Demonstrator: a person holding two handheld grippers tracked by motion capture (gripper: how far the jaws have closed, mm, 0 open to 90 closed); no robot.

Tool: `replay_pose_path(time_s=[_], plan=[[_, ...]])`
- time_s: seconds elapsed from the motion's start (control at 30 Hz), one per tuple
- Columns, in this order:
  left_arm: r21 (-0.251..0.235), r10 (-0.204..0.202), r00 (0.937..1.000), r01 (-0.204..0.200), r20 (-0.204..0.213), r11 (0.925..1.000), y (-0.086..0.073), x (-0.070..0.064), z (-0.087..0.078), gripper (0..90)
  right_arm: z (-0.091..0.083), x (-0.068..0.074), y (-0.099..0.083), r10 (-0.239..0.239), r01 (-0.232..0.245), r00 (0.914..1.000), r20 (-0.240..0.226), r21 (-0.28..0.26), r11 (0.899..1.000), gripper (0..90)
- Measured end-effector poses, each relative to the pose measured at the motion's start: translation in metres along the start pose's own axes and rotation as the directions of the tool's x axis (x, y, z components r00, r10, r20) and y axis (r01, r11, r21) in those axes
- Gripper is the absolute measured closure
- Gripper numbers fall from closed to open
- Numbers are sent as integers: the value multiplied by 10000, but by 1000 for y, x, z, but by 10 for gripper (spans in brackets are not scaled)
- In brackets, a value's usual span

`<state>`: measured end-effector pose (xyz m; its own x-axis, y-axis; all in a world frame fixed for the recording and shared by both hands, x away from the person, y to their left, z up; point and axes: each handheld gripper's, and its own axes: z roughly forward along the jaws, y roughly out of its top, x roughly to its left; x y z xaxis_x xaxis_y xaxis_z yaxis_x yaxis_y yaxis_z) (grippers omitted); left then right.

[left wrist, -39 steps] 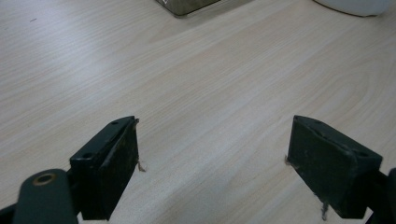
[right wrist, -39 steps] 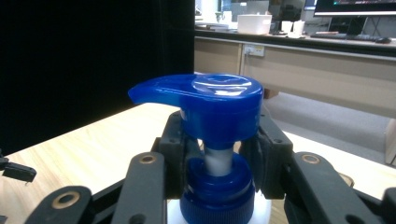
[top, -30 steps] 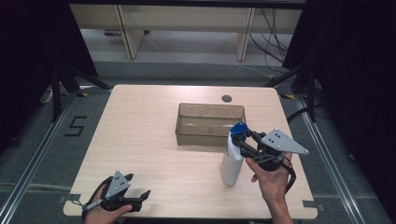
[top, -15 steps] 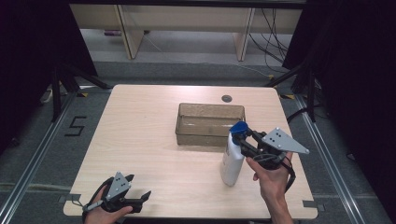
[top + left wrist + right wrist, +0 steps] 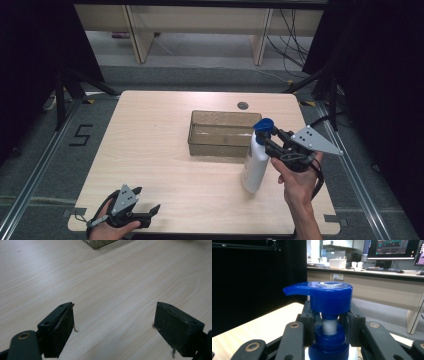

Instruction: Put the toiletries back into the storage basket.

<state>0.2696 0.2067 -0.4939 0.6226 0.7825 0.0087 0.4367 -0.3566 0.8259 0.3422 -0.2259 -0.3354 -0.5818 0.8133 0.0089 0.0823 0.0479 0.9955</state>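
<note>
A pale wooden table (image 5: pixel 165 145) stands on a grey floor, ringed by black curtains, with light shelving legs and loose cables behind its far edge. Near the far edge a small dark round fitting (image 5: pixel 243 105) sits in the tabletop. Toward the middle, slightly right, lies a clear rectangular tray (image 5: pixel 221 133), open side up.

Just beside the tray's right front corner stands a white pump bottle (image 5: pixel 255 165) with a blue pump head (image 5: pixel 263 124). It leans a little, its base resting on the wood and its top tipped toward the tray. The right gripper (image 5: pixel 276 145), held in the person's right hand (image 5: pixel 295 177), comes in from the right at the height of the bottle's neck. In the right gripper view its fingers (image 5: pixel 309 320) pinch the white stem (image 5: pixel 329 326) between the blue collar and the pump head (image 5: pixel 327 296), one on each side, and the spout points left in that view. Desks and monitors show in the room beyond.

The left gripper (image 5: pixel 150 212) rests low at the near left corner of the table, well apart from the bottle and tray, in the person's left hand (image 5: pixel 107 227). In the left gripper view its fingers (image 5: pixel 61 326) are spread wide over bare wood with nothing between them, and a corner of the tray (image 5: pixel 100 243) shows at the top edge.
</note>
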Motion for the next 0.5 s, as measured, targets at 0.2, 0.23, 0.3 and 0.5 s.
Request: replay_pose_path(time_s=[0.2,0.23,0.3,0.5], plan=[[165,41,10000,-40,-43,9999,0,0,0,160,5,-8,9,182,-181,9998,80,-132,9998,662],[58,16,10000,-17,5,10000,0,0,0,159,6,-10,10,292,-292,9996,65,-79,9995,662],[-38,-96,9999,96,33,9999,0,0,0,159,8,-14,11,402,-401,9991,113,-136,9991,662],[-20,-71,10000,71,19,10000,0,-1,0,159,14,-23,19,422,-417,9988,243,-189,9990,662]])
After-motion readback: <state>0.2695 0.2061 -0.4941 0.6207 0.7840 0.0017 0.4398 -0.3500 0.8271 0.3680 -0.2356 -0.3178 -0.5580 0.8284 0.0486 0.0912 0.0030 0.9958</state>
